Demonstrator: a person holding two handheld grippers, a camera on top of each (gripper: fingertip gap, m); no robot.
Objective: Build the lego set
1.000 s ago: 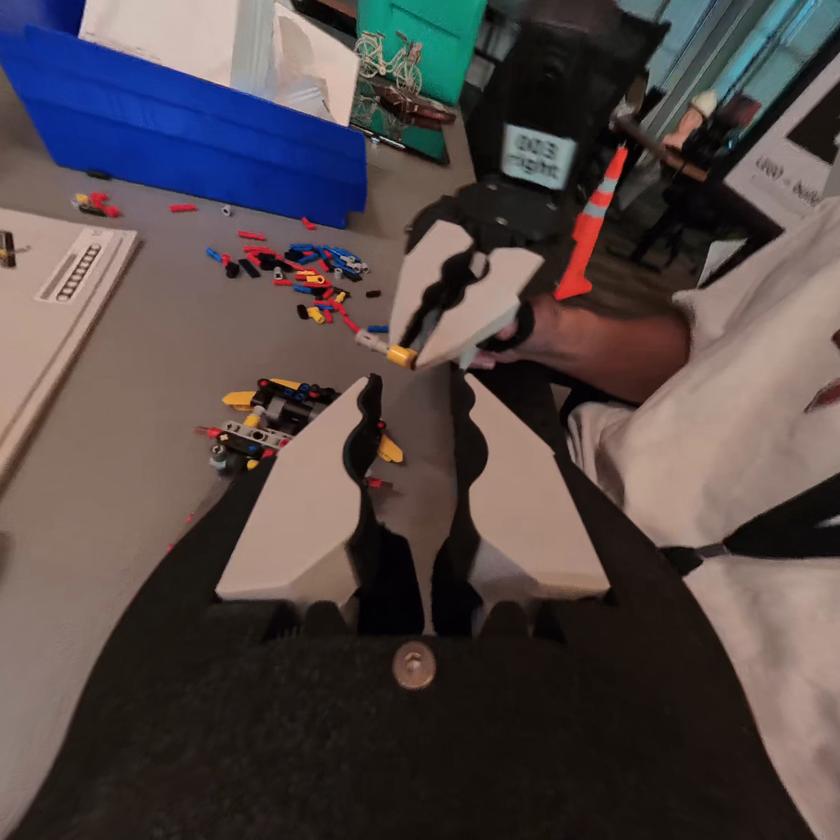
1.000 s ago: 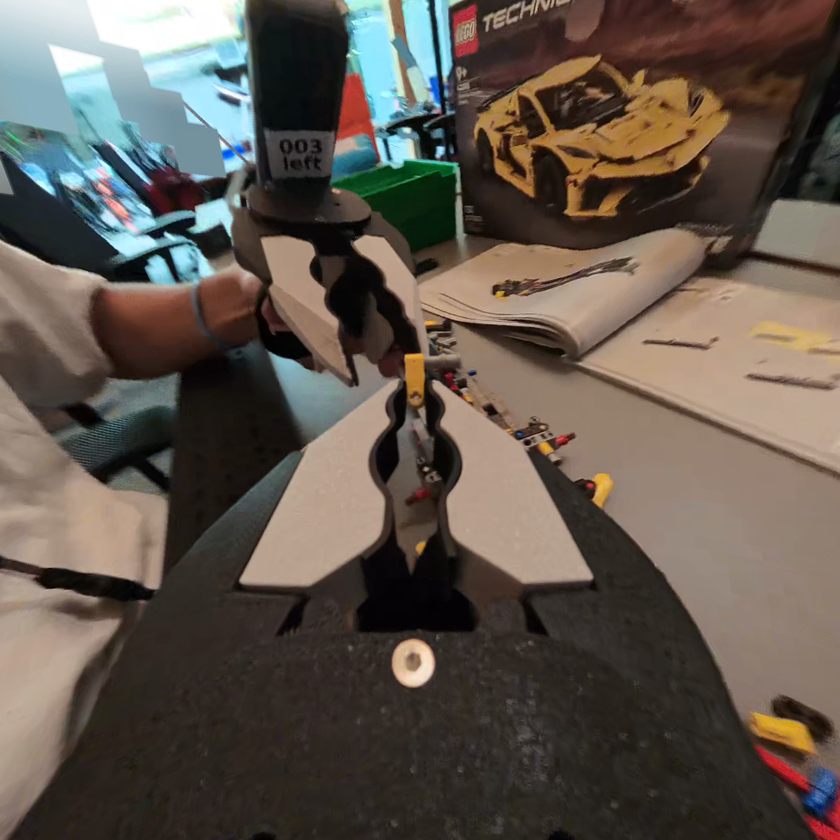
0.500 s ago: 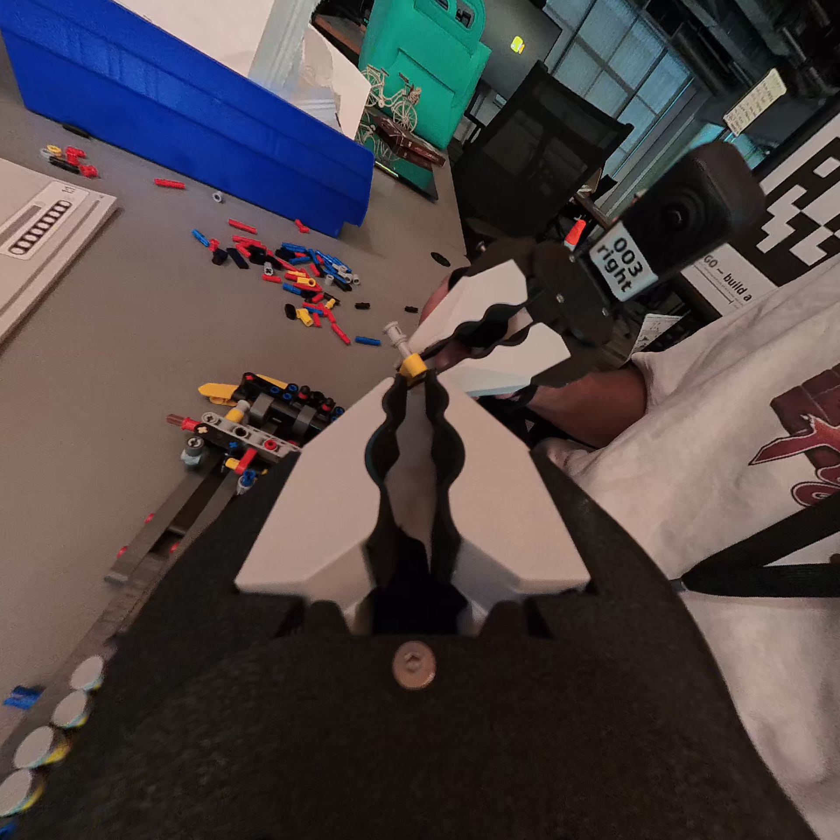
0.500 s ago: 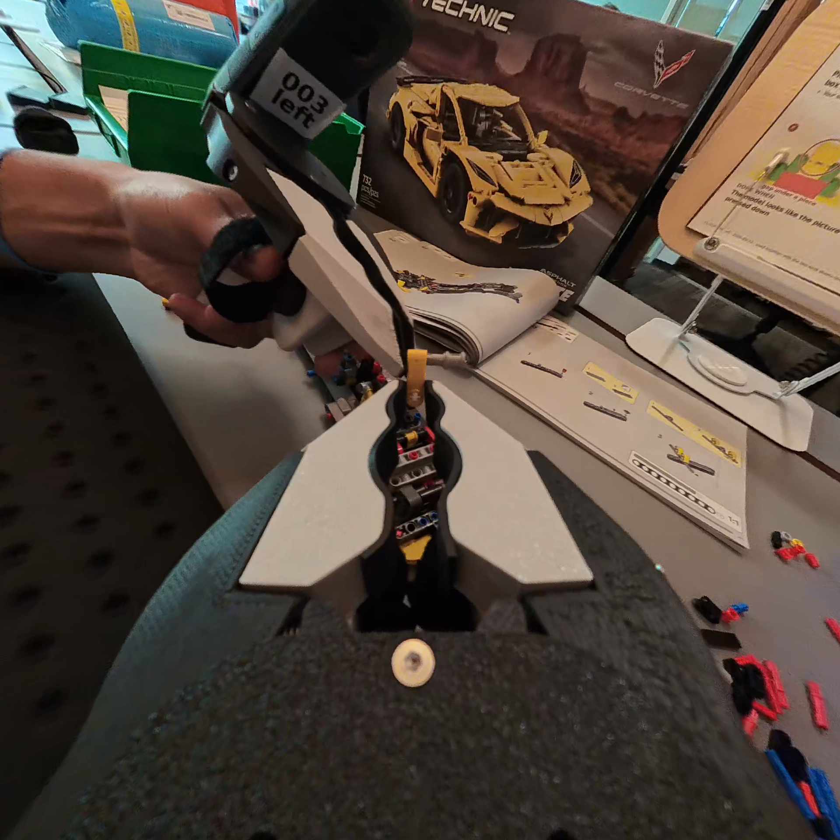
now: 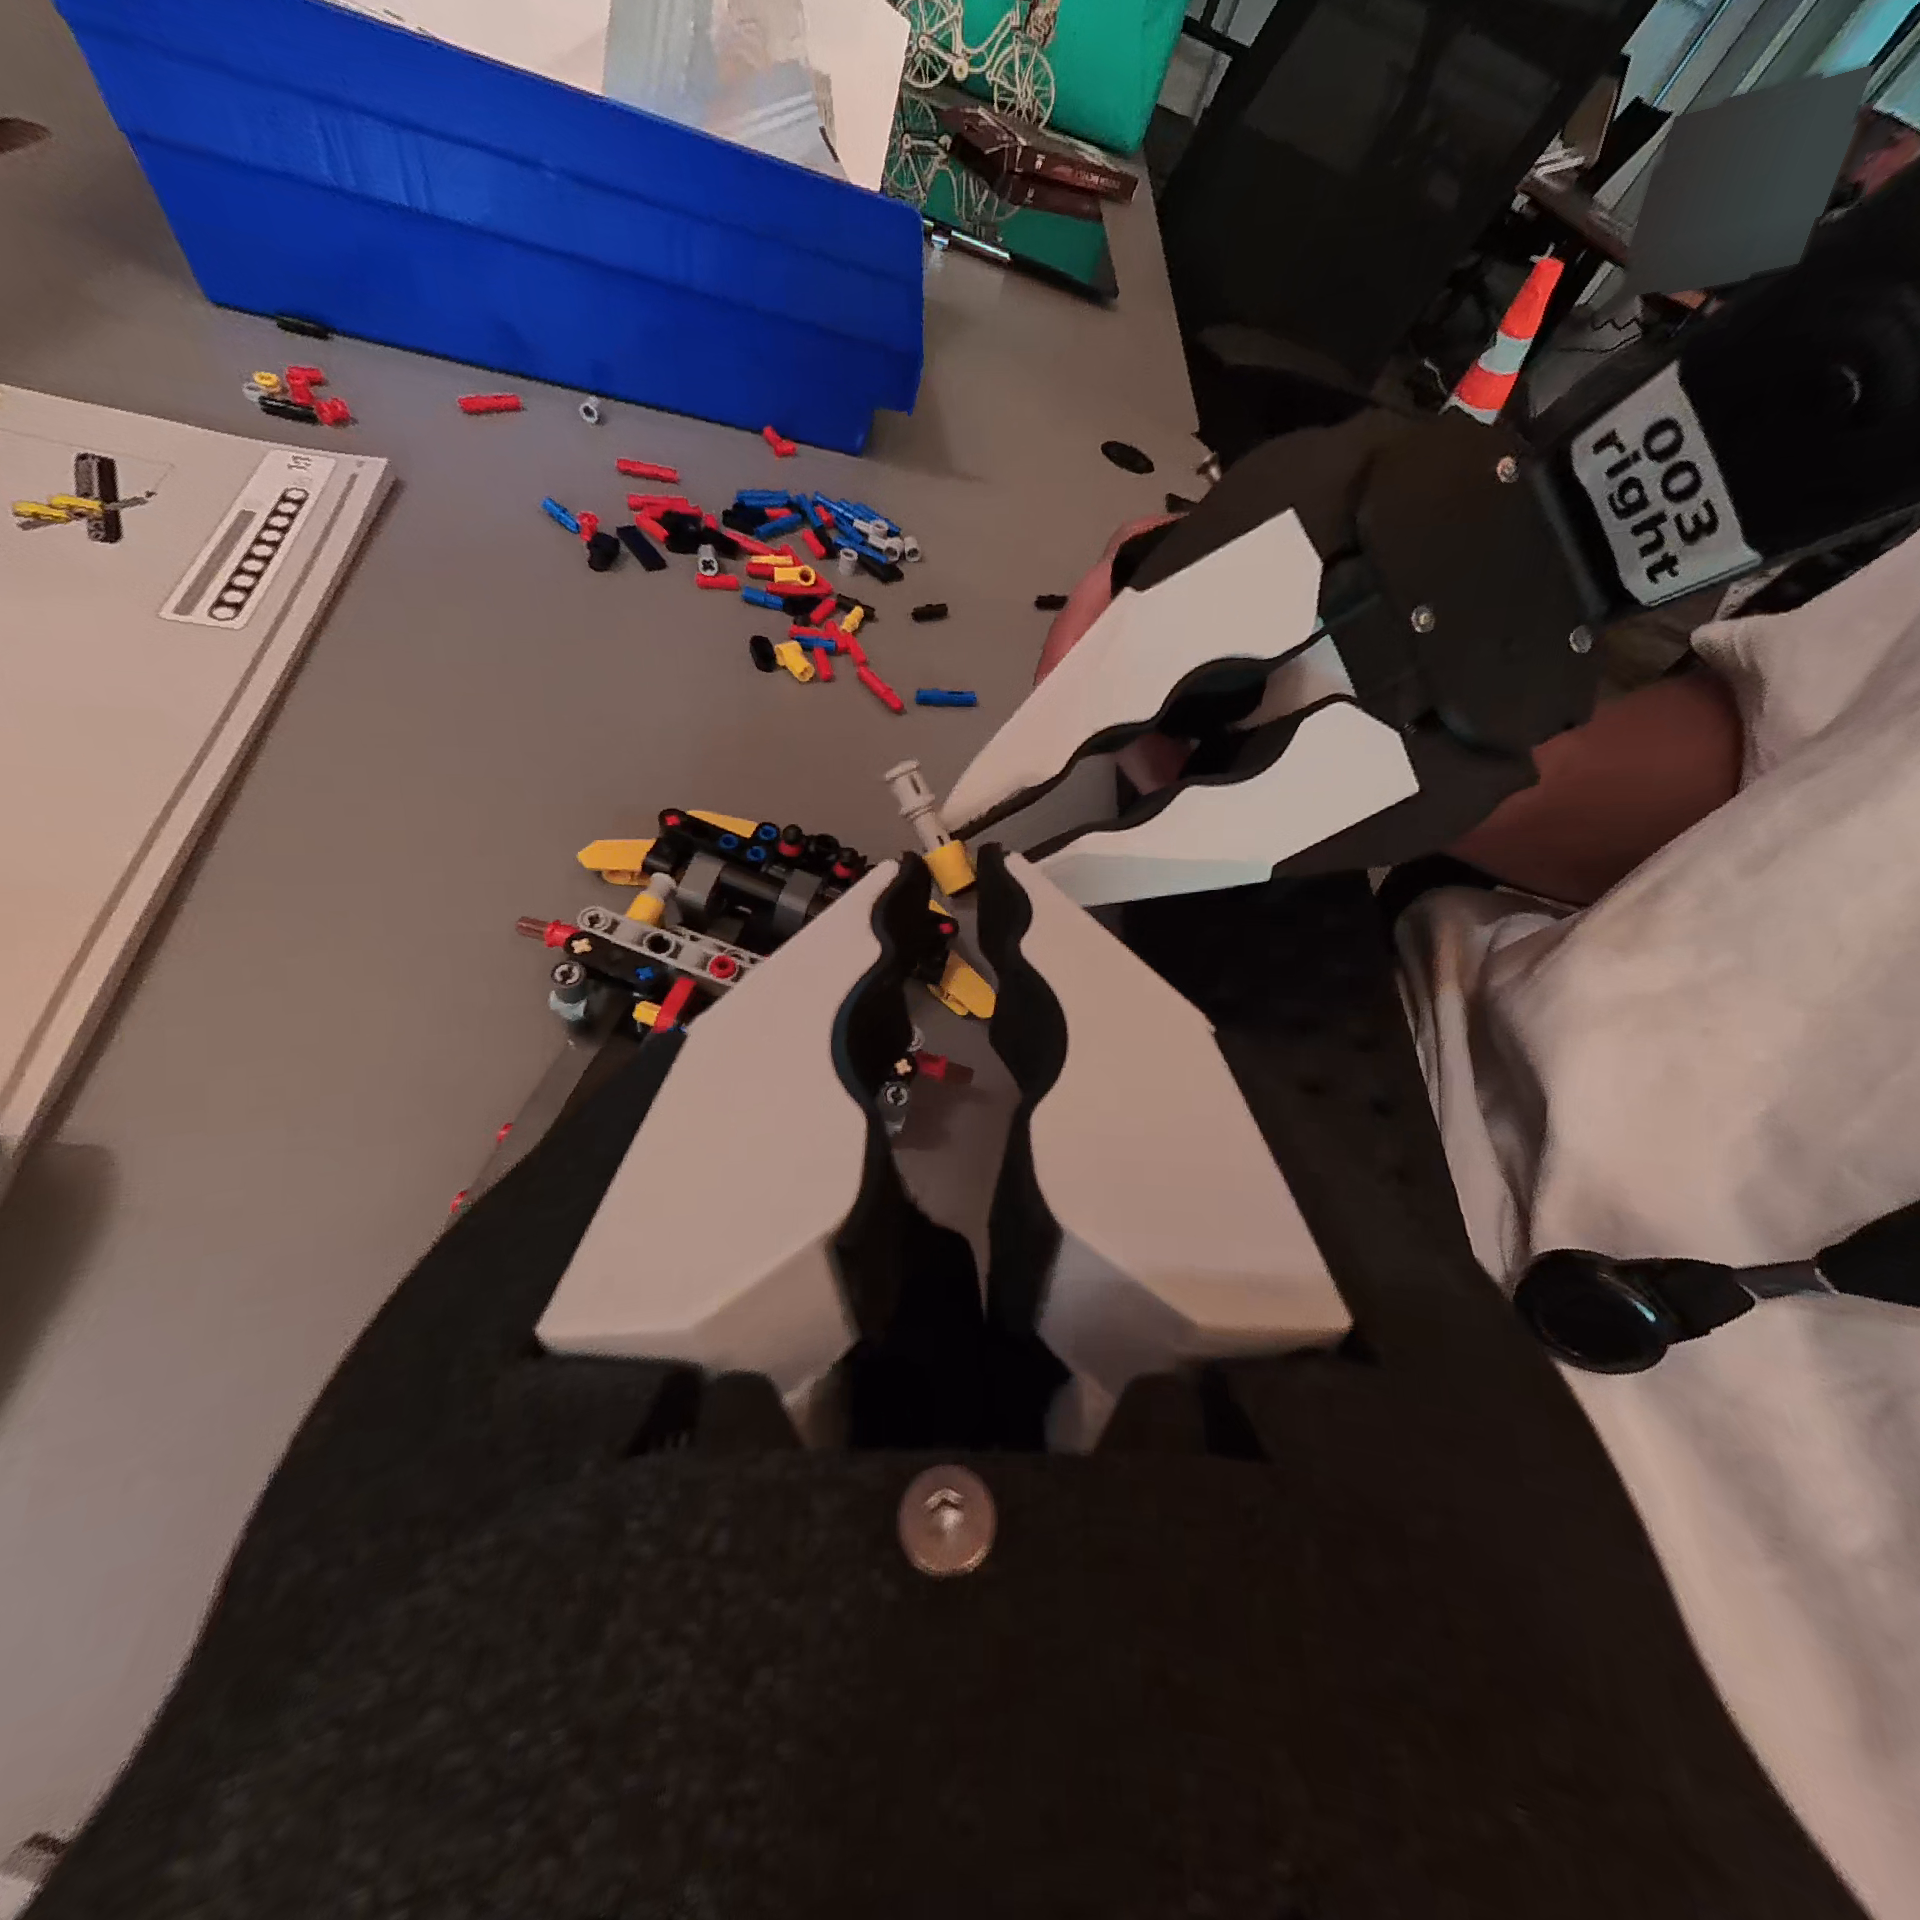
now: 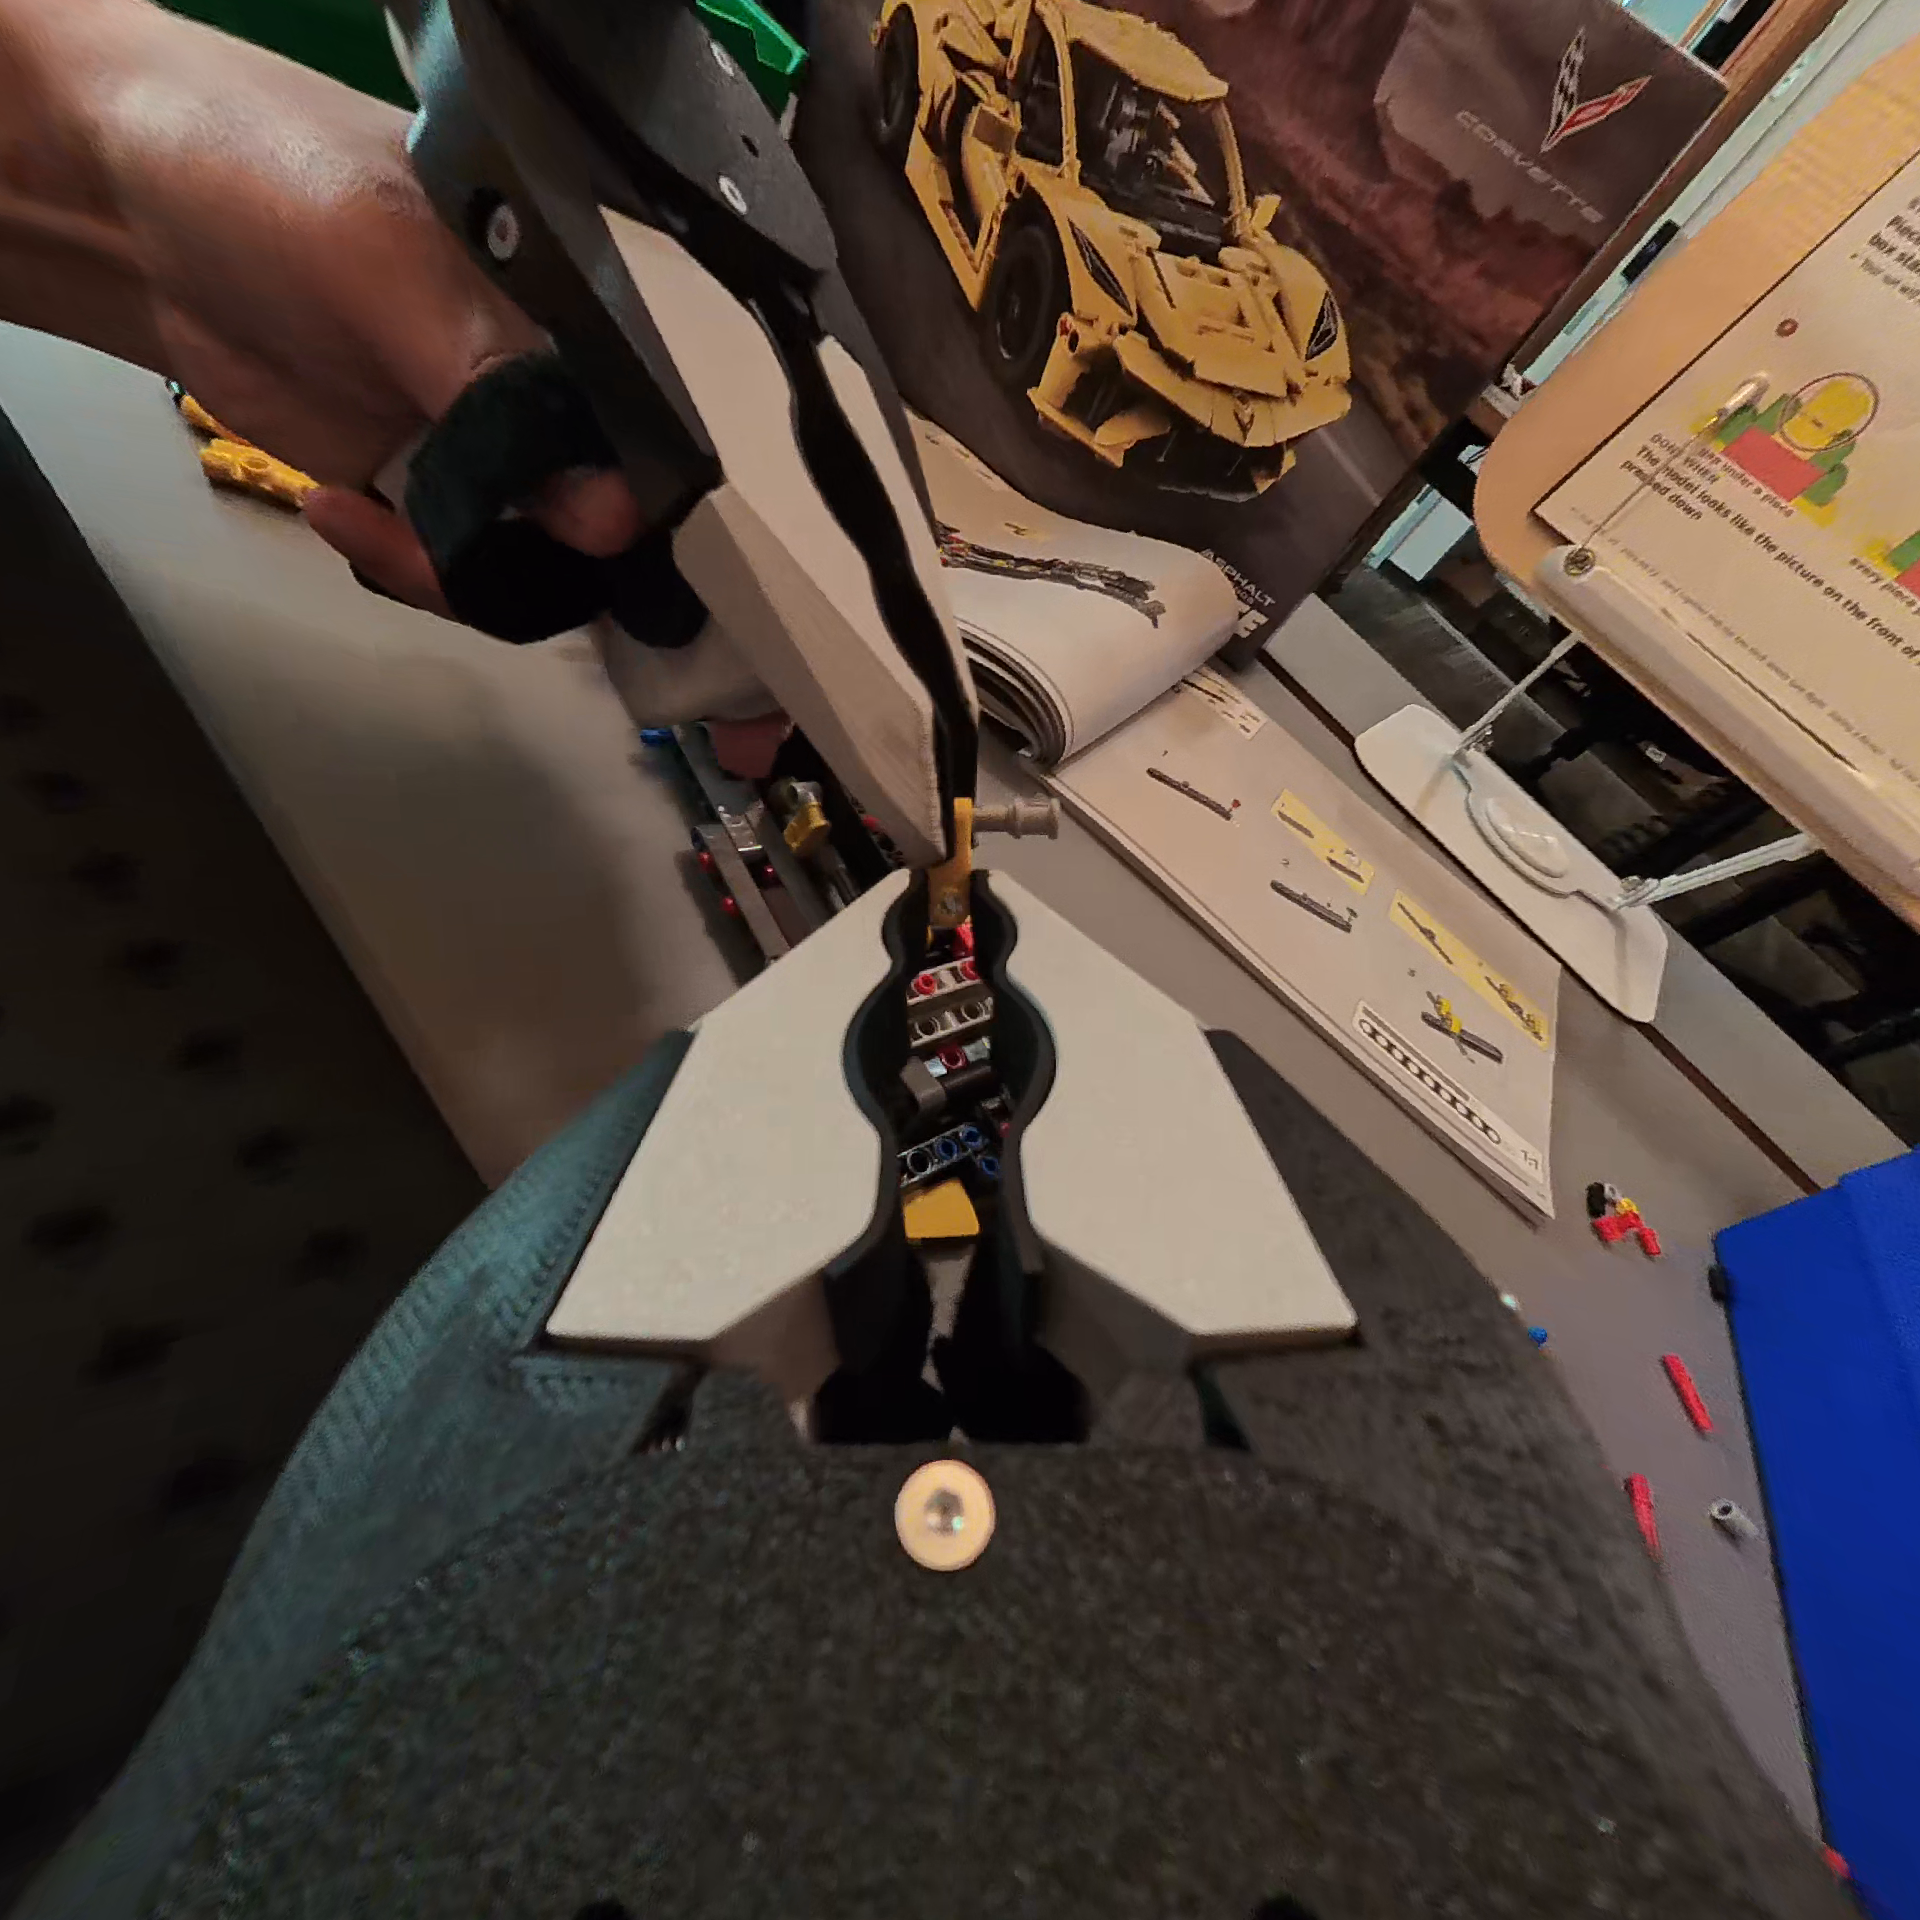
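Mid-frame, above the table's edge (image 5: 1164, 343), your left gripper (image 5: 945, 868) and right gripper (image 6: 951, 888) both pinch the small yellow piece (image 5: 948, 864) carrying a grey pin (image 5: 914, 795), with bare tabletop at lower left.

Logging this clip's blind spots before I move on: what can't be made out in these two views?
- Left wrist view: the left gripper fingers cover much of the part-built model.
- Right wrist view: the model shows only through the right gripper's finger gap.
- Both views: how the yellow piece and grey pin join is too small to tell.
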